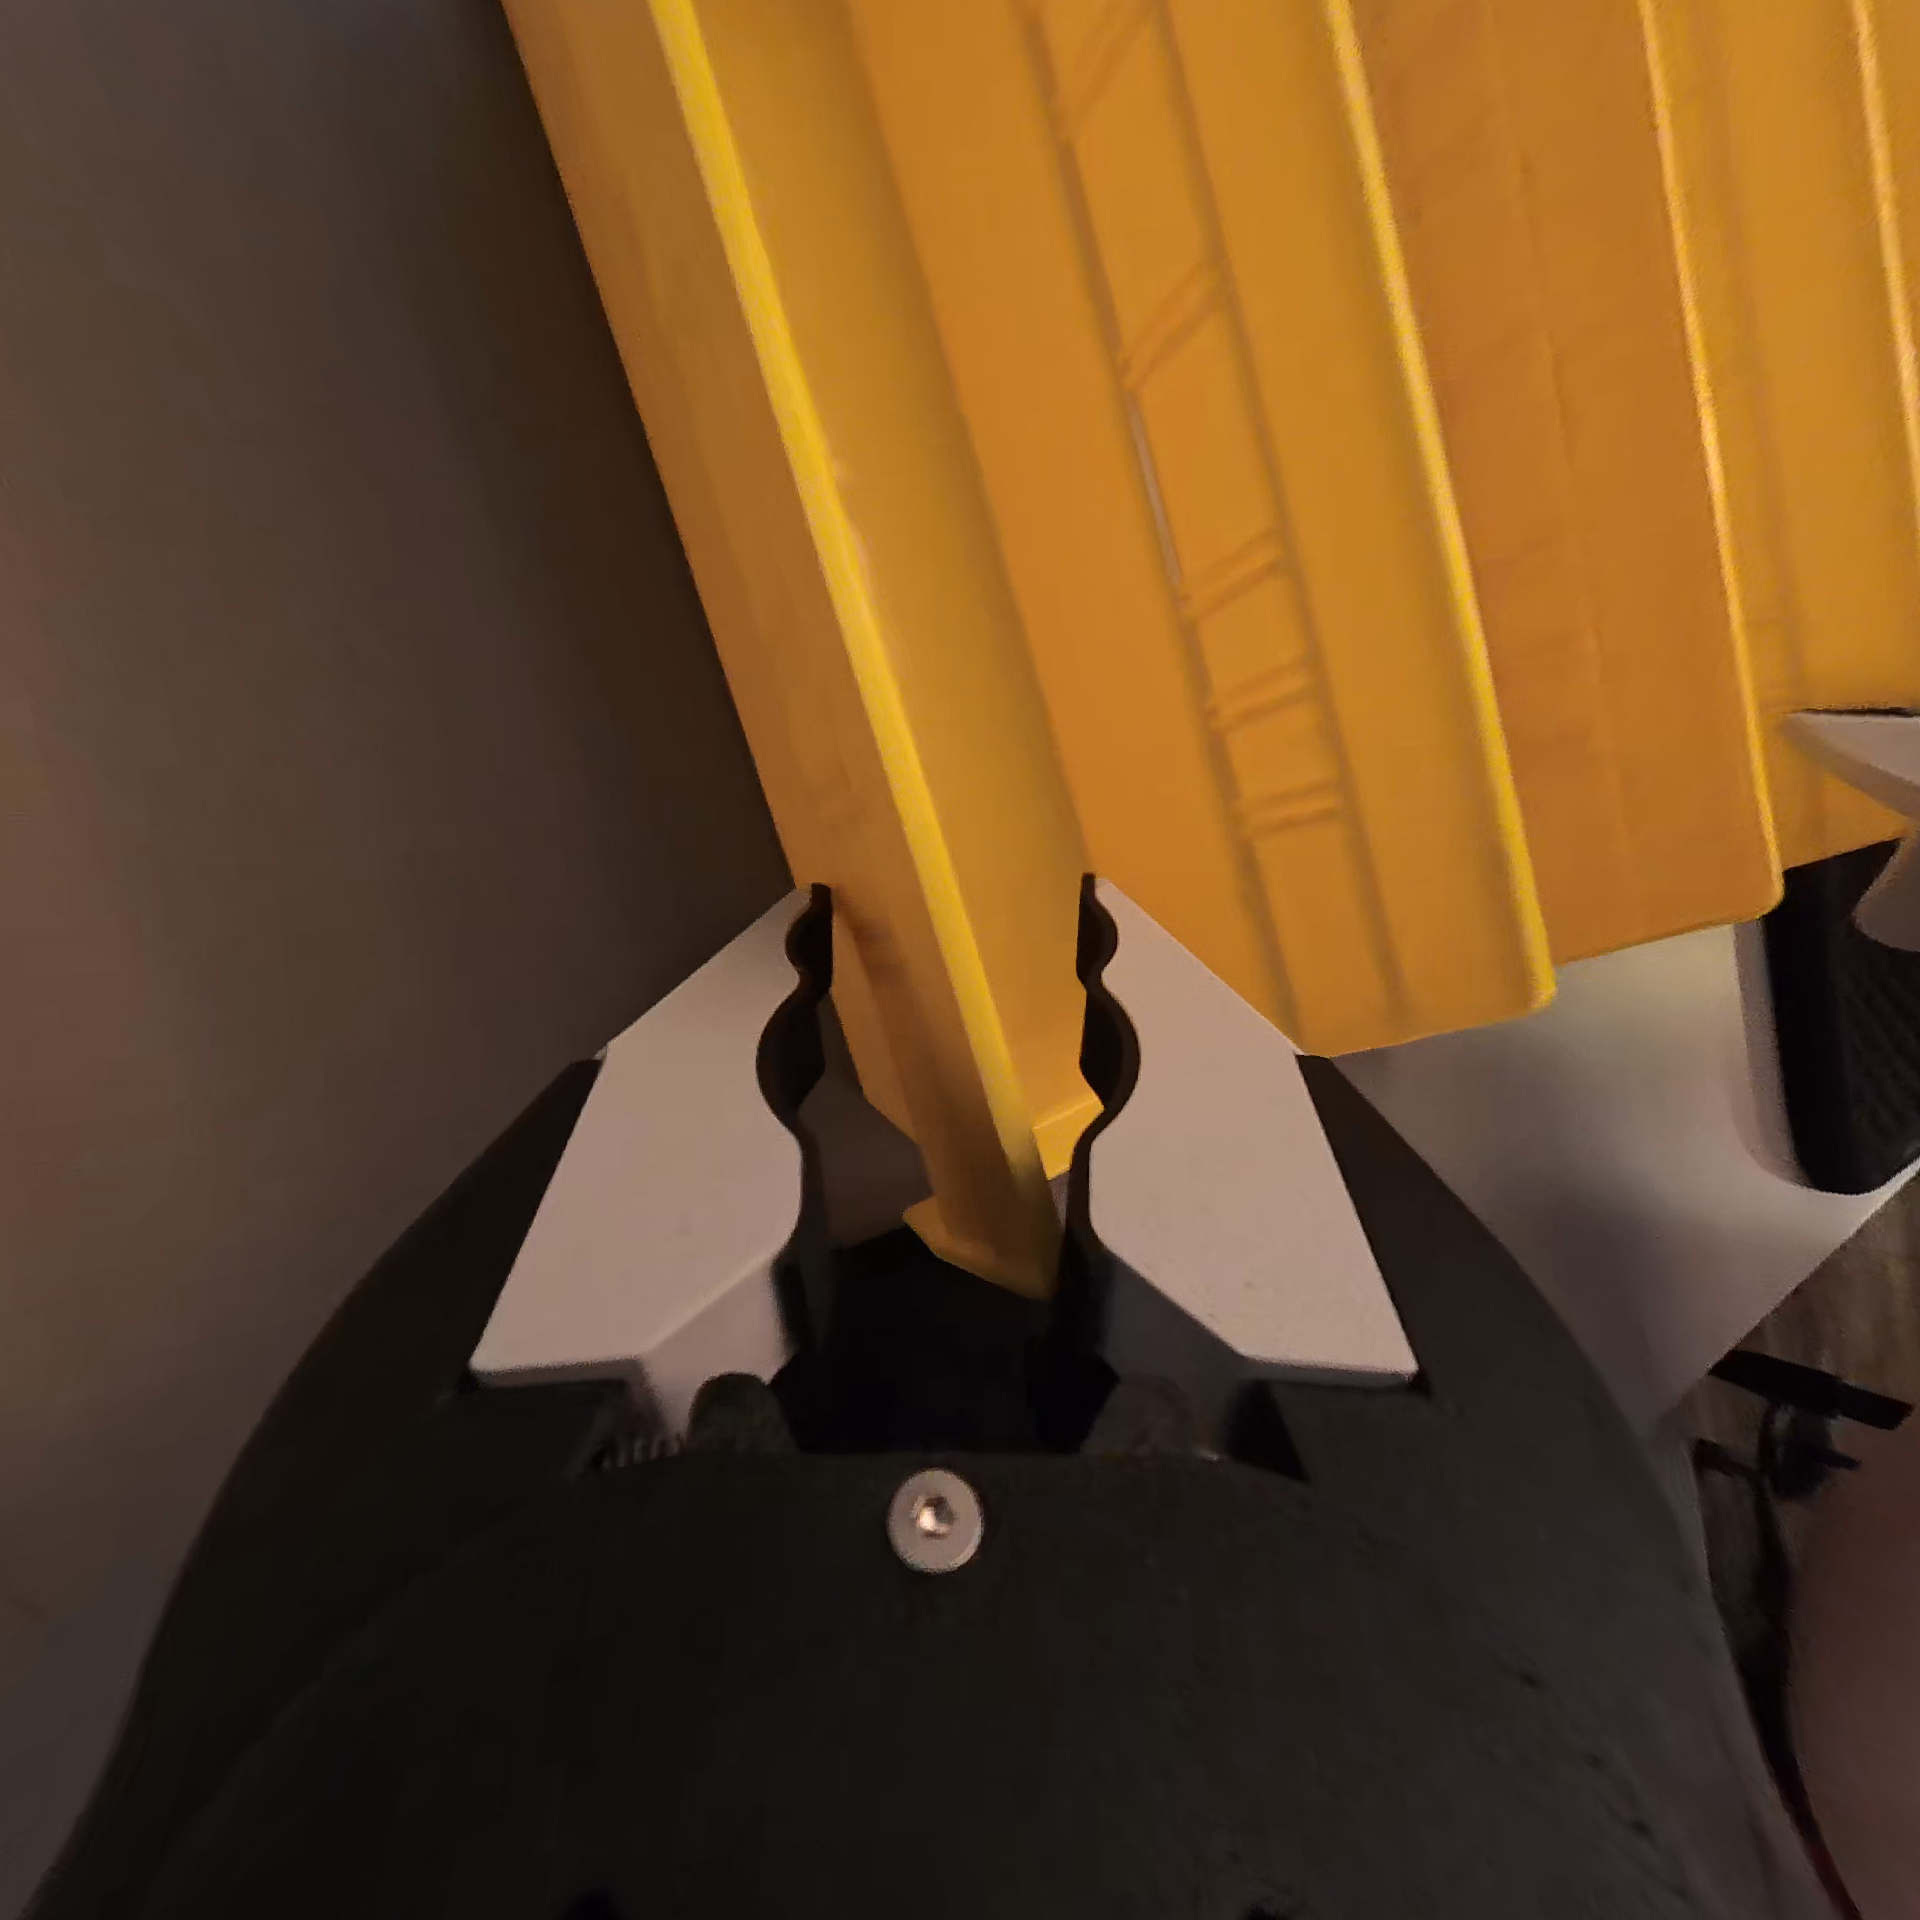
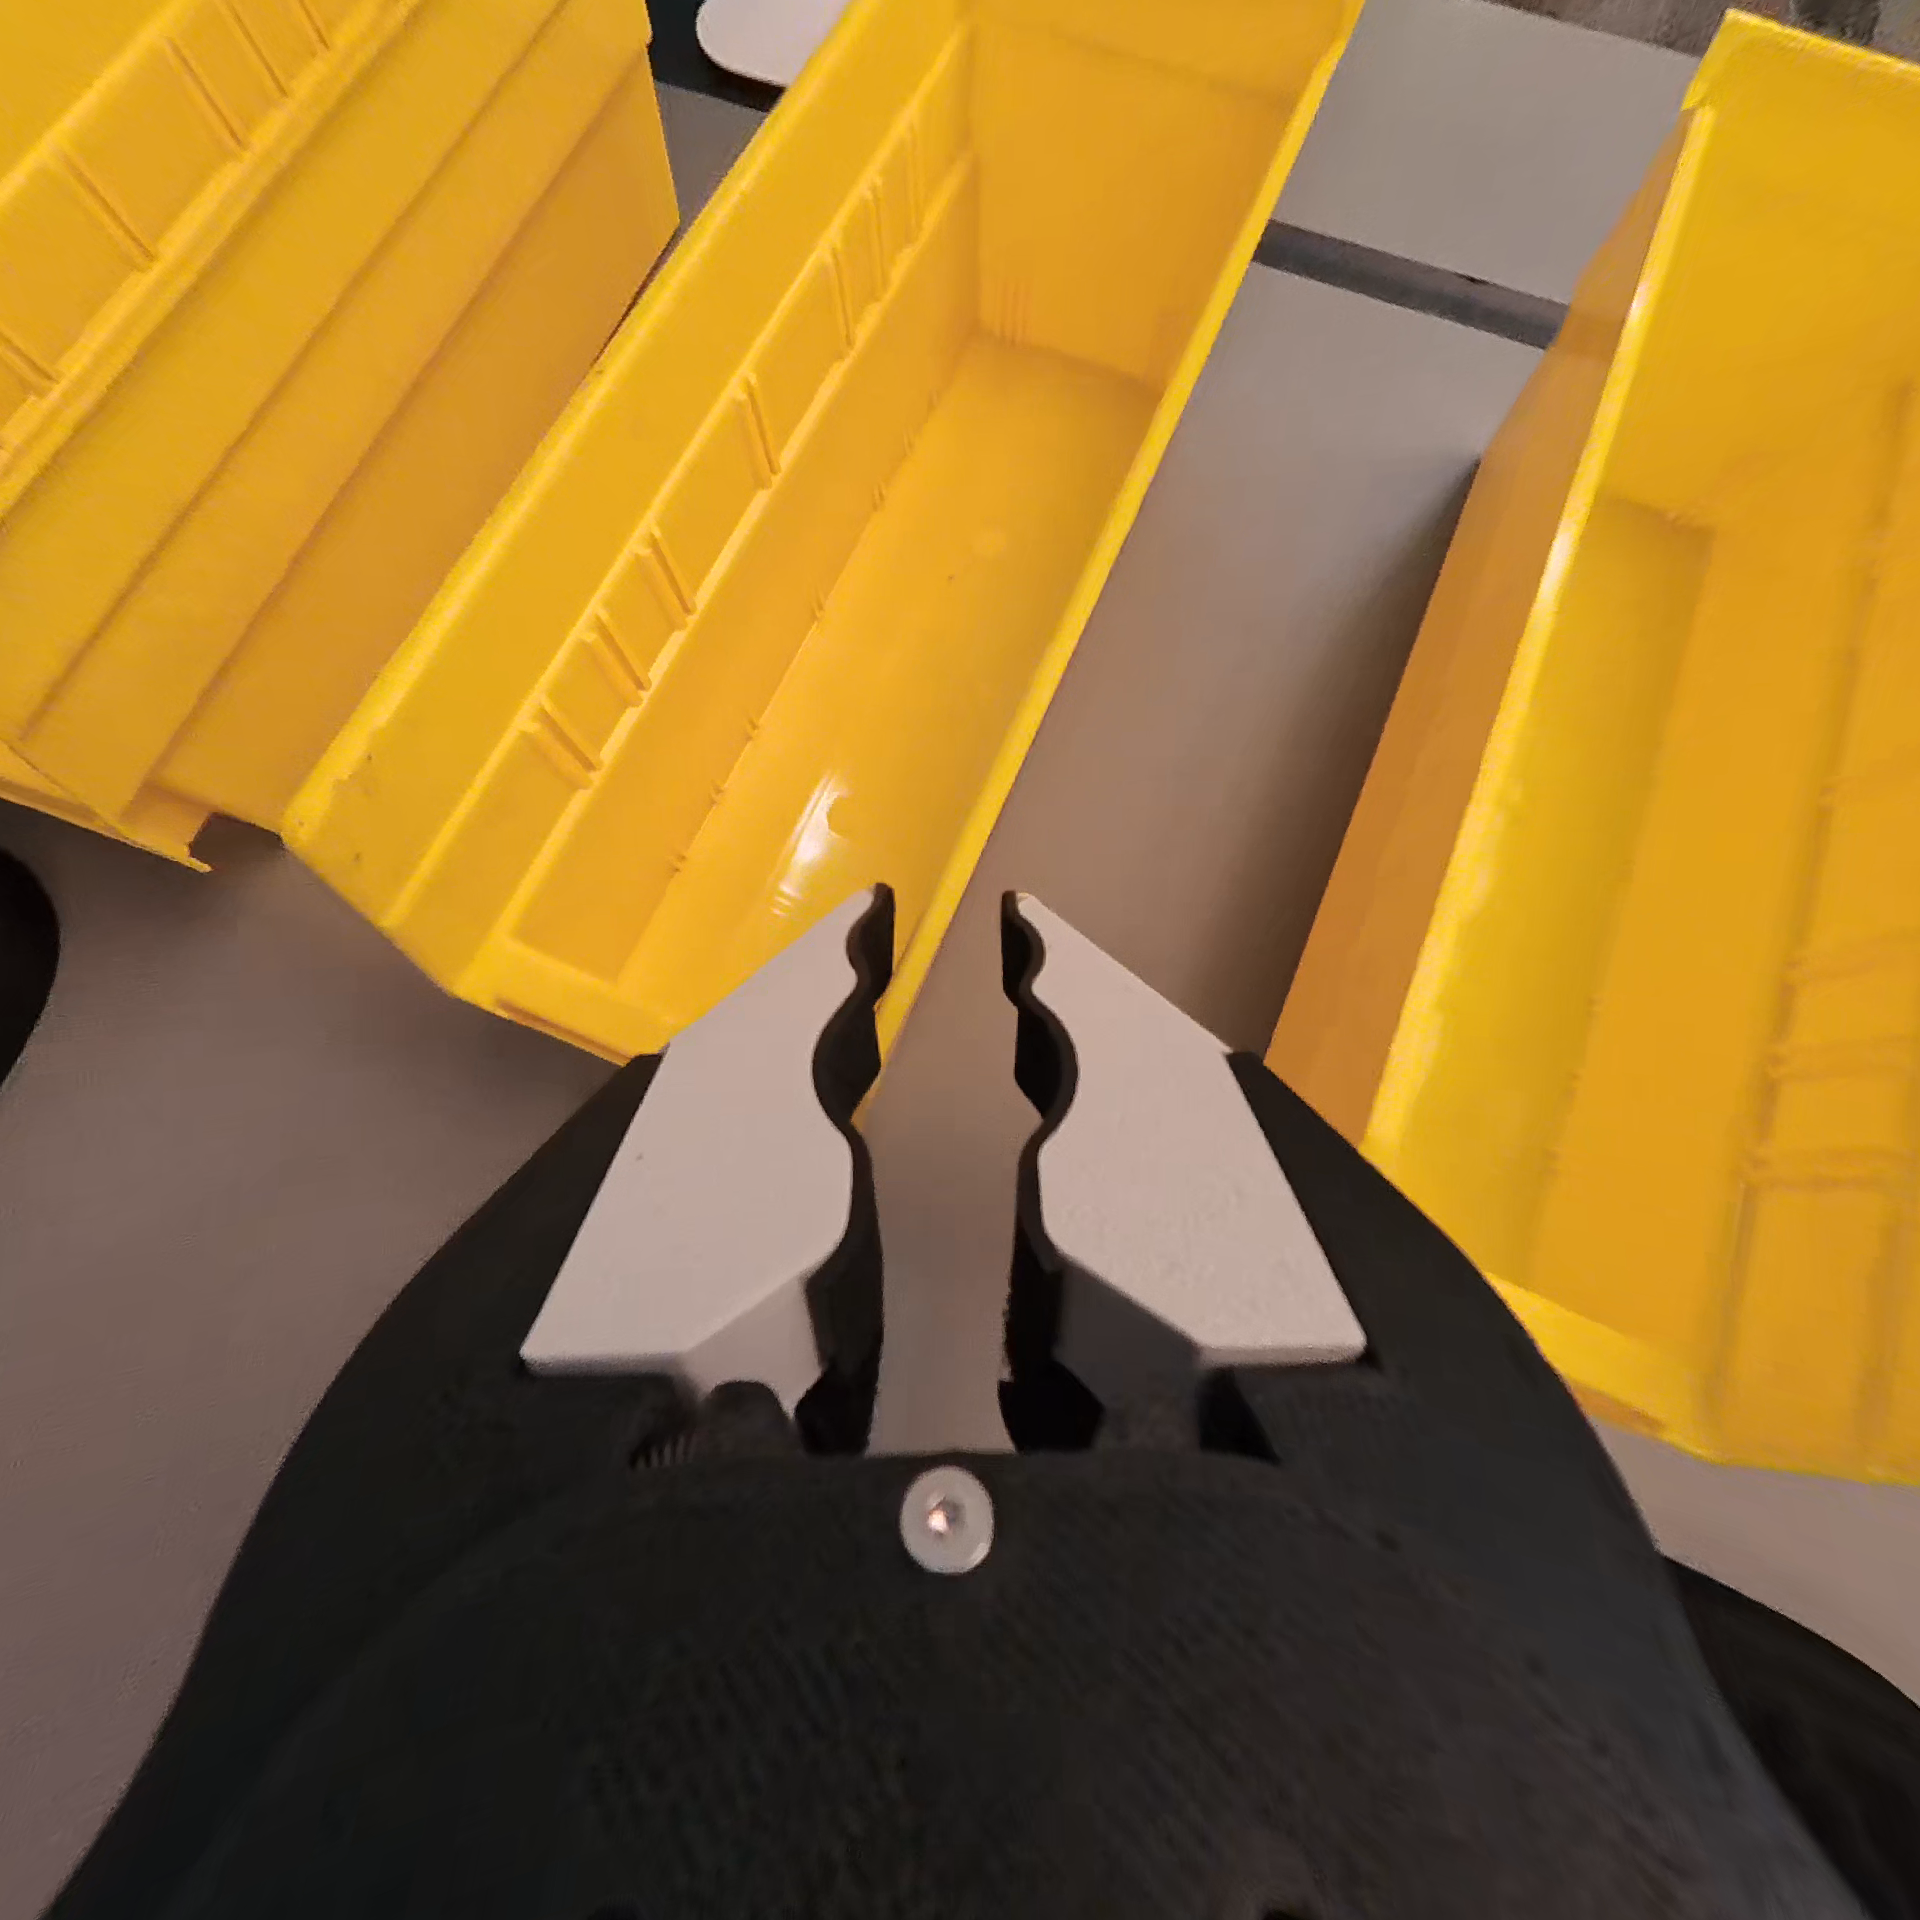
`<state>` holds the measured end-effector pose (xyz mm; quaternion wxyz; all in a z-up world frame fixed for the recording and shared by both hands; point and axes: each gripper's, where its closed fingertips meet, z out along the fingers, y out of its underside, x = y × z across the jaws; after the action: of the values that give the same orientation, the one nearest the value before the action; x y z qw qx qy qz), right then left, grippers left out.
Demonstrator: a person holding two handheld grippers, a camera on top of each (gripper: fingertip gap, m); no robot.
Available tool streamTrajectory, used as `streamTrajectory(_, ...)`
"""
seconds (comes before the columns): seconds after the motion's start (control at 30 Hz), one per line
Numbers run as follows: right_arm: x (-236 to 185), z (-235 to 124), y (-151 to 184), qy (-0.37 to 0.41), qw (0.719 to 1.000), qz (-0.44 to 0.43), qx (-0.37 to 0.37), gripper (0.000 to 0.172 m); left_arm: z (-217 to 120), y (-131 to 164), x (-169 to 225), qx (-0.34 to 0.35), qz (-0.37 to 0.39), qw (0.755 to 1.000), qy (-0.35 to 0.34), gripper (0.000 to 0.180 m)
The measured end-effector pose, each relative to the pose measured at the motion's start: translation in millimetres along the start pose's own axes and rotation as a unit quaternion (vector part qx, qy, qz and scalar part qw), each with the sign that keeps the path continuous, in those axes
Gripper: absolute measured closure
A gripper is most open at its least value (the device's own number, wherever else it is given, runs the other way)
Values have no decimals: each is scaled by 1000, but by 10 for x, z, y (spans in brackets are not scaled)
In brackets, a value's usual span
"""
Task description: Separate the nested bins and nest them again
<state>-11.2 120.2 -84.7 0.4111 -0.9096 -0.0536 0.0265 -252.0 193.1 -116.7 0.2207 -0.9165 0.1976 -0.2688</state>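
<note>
In the left wrist view my left gripper [image 1: 951, 894] is shut on the rim of a yellow bin [image 1: 1299, 468]. Both pads press on the rim edge, and the bin's ribbed outer wall fills the upper right. The same tilted bin shows at the upper left of the right wrist view [image 2: 312, 364]. My right gripper [image 2: 945, 899] is open and empty over the grey table [image 2: 1299, 520]. Its left finger [image 2: 790, 1039] is just over the right rim of an upright yellow bin [image 2: 935, 582]. A third yellow bin [image 2: 1714, 831] stands to the right.
A bare strip of table runs between the middle bin and the right bin. A dark seam [image 2: 1403, 270] crosses the table farther back. A white flat object [image 2: 748, 42] lies at the top edge. A white and black object [image 1: 1818, 1039] sits right of the held bin.
</note>
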Motion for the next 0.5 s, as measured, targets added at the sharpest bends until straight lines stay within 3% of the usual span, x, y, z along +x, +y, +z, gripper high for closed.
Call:
streamTrajectory(0.03, 1, 8, 3, -1, 1000, 4, -2, 152, 15, 10, -11, -7, 5, 1000, -5, 135)
streamTrajectory(0.17, 18, 22, 16, 6, 1000, 17, -9, 144, 48, 4, -21, -16, 28, 999, -22, 133)
streamTrajectory(0.23, 67, -34, -39, 28, 999, 36, 6, 106, 33, 17, -17, -14, 32, 999, -22, 127)
streamTrajectory(0.37, 33, -209, -409, 29, 994, 73, 78, 73, -236, 46, -92, 51, 17, 998, -31, 119)
streamTrajectory(0.5, -48, -25, -755, 11, 996, 87, 31, 40, -821, 201, 61, 166, 10, 986, 13, 113)
